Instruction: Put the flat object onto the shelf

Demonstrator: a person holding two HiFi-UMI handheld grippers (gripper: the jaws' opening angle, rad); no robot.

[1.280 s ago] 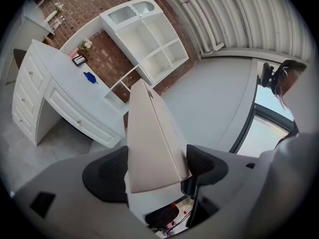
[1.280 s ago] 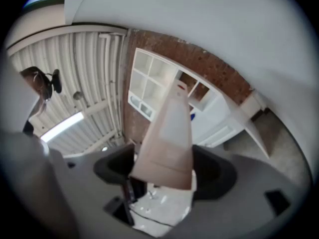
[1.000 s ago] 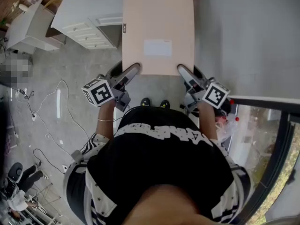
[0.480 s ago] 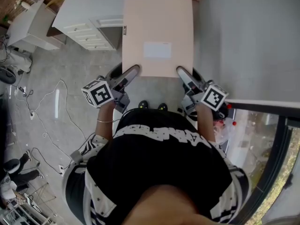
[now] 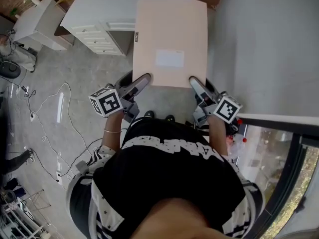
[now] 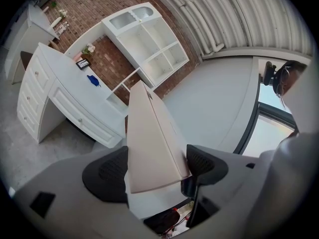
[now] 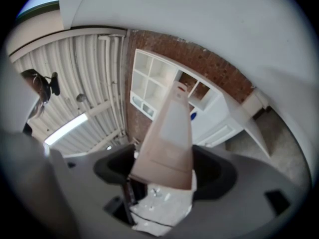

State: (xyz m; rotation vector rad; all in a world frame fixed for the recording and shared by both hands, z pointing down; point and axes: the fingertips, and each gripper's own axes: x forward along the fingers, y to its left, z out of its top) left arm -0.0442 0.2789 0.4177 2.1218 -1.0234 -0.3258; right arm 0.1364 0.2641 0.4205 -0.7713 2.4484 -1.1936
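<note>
A flat pale-pink box [image 5: 170, 41] with a white label is held level in front of me, over the floor and the edge of a white desk [image 5: 99, 14]. My left gripper [image 5: 141, 79] is shut on its near left corner. My right gripper [image 5: 193, 81] is shut on its near right corner. In the left gripper view the box [image 6: 149, 138] runs edge-on between the black pads toward a white cubby shelf [image 6: 149, 44] on a brick wall. In the right gripper view the box [image 7: 169, 138] likewise points at the white shelf [image 7: 164, 78].
The white desk with drawers [image 6: 60, 98] stands below the shelf and carries small items. A grey wall [image 5: 264, 44] lies to the right, with a window frame [image 5: 279, 121] beside it. Cables [image 5: 50, 128] trail on the grey floor at the left.
The box and both grippers have shifted slightly forward and to the right over the floor, toward the desk. Both grips are unchanged.
</note>
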